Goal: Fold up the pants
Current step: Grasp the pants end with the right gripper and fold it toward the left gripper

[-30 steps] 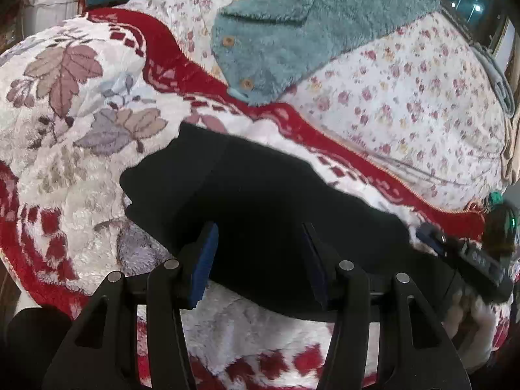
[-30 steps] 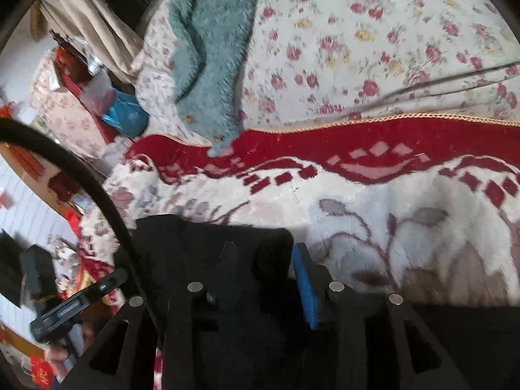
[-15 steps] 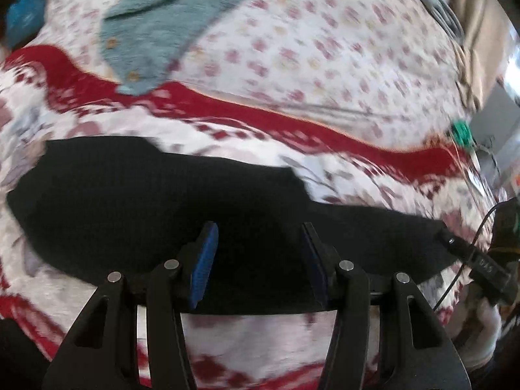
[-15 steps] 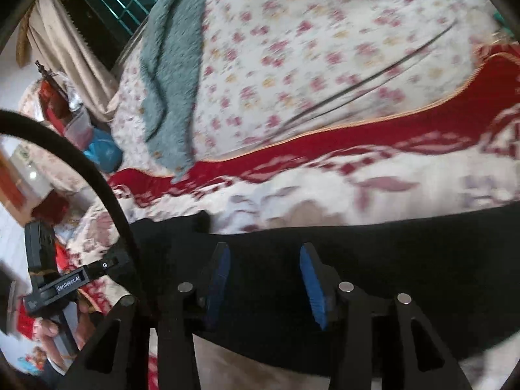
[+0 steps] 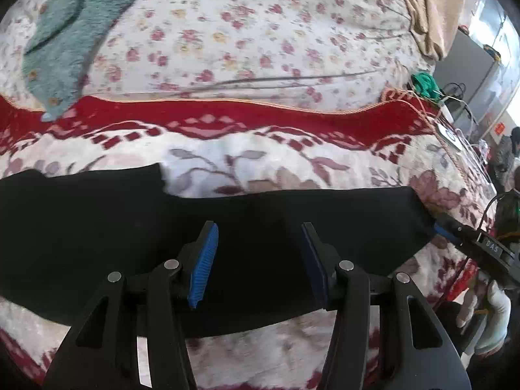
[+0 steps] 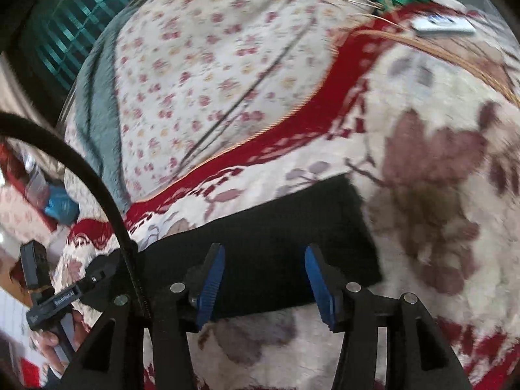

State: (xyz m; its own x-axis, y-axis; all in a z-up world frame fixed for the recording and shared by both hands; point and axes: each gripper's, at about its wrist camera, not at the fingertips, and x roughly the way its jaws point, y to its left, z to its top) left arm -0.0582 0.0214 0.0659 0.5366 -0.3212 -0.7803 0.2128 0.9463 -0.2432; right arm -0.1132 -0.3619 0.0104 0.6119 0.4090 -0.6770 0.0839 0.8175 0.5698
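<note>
The black pants [image 5: 130, 227] lie flat in a long band across the red and cream leaf-patterned blanket [image 5: 260, 162]. My left gripper [image 5: 260, 260] is open and empty, hovering over the middle of the band. In the right wrist view the pants' leg end [image 6: 276, 243] lies just ahead, its square end at the right. My right gripper [image 6: 265, 279] is open and empty over that end. The right gripper also shows in the left wrist view [image 5: 481, 243] at the pants' right end. The left gripper shows in the right wrist view [image 6: 55, 302] at far left.
A teal fleece garment [image 5: 65, 32] lies on the floral sheet [image 5: 260, 32] behind. A green object [image 5: 424, 83] and a white device [image 6: 442, 26] with cables sit at the blanket's far right corner. A beige cloth [image 5: 429, 9] hangs beyond.
Both grippers have swung right along the pants. The left moved from the waist end to the middle, the right from the middle to the leg end. The pants lie stretched out longer.
</note>
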